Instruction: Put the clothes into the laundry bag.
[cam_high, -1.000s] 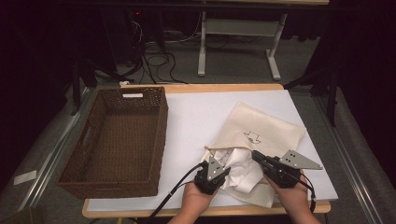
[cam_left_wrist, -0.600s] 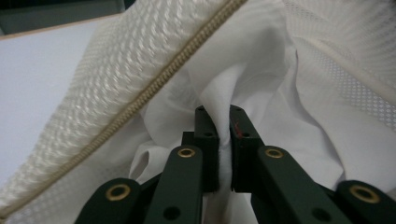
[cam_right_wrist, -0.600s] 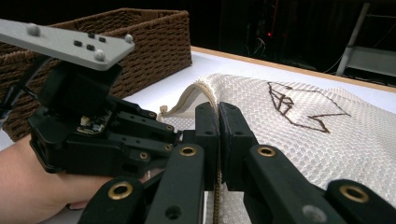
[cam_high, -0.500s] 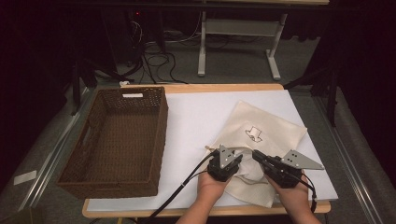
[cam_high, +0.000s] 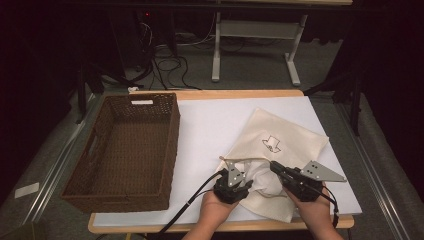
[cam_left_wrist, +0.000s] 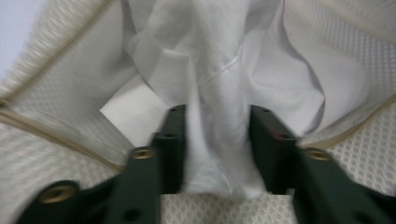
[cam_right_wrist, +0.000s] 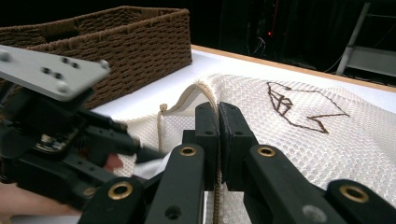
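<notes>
Left gripper view shows the left gripper (cam_left_wrist: 217, 140) with its jaws around a fold of white cloth (cam_left_wrist: 219, 93), inside the open mouth of the mesh bag (cam_left_wrist: 345, 149). The jaws have just been closing and the fold stands between them, so they pinch the cloth. Half a second ago they stood wider, and a second ago this hand was more to the left, with more cloth lying outside the bag. I judge that the person has pushed the cloth deeper and now takes a new hold for one more push.

In the right gripper view, the right gripper (cam_right_wrist: 218, 135) is pressed together on the rim of the bag and holds the mouth up.

In the high view, the bag (cam_high: 295, 135) lies on the near right of the table (cam_high: 210, 120). The basket (cam_high: 125, 150) stands at the left, well apart.
</notes>
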